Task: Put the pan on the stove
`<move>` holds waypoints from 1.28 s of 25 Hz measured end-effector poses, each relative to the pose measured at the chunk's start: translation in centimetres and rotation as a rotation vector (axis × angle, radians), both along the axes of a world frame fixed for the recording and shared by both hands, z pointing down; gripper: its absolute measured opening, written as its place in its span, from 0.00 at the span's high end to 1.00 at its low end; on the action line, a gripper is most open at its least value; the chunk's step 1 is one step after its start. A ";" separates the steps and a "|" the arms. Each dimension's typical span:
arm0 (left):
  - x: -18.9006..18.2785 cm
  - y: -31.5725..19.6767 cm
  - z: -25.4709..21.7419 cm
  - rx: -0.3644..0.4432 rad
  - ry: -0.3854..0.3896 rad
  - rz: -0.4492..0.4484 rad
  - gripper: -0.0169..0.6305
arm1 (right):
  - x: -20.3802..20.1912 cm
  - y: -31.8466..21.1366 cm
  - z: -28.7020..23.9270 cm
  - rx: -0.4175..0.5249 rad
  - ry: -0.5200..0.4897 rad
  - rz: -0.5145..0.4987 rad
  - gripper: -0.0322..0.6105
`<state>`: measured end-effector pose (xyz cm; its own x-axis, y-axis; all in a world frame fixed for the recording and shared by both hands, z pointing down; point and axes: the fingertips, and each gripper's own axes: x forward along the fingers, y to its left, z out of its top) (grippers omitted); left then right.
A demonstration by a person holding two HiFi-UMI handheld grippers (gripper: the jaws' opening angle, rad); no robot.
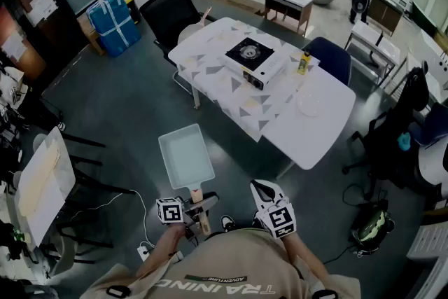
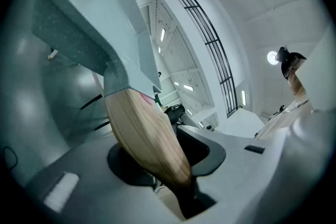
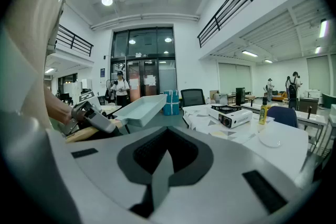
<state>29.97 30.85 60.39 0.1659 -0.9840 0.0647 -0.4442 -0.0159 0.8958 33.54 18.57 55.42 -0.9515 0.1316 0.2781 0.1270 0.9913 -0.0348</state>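
Note:
A pale rectangular pan (image 1: 183,154) with a wooden handle (image 1: 199,210) hangs in the air over the dark floor, short of the table. My left gripper (image 1: 203,205) is shut on that handle. In the left gripper view the handle (image 2: 147,134) runs down between the jaws and the pan body (image 2: 89,13) rises at the upper left. The portable gas stove (image 1: 253,59) sits on the white patterned table (image 1: 315,129) ahead. My right gripper (image 1: 263,190) is shut and holds nothing, just right of the pan. In the right gripper view the pan (image 3: 139,110) is left of centre and the stove (image 3: 231,115) is at the right.
A yellow bottle (image 1: 304,62) and a white plate (image 1: 309,105) stand on the table right of the stove. A black chair (image 1: 170,10) and a blue chair (image 1: 329,56) flank the table. A desk edge (image 1: 42,175) lies at my left, with cables on the floor.

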 end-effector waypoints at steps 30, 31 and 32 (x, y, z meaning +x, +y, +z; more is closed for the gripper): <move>-12.9 -8.7 -2.1 0.011 0.003 -0.070 0.77 | -15.7 -7.8 1.4 0.004 -0.052 -0.102 0.95; -13.4 -9.3 -2.2 0.012 0.005 -0.078 0.77 | -16.4 -8.2 1.3 0.002 -0.048 -0.115 0.95; -13.8 -9.8 -2.3 0.012 0.007 -0.086 0.77 | -17.0 -8.4 1.2 -0.001 -0.044 -0.129 0.95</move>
<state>16.12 21.07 58.09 0.0813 -0.9953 0.0522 -0.4384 0.0114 0.8987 16.57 10.13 56.66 -0.9381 0.2536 0.2360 0.2544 0.9667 -0.0274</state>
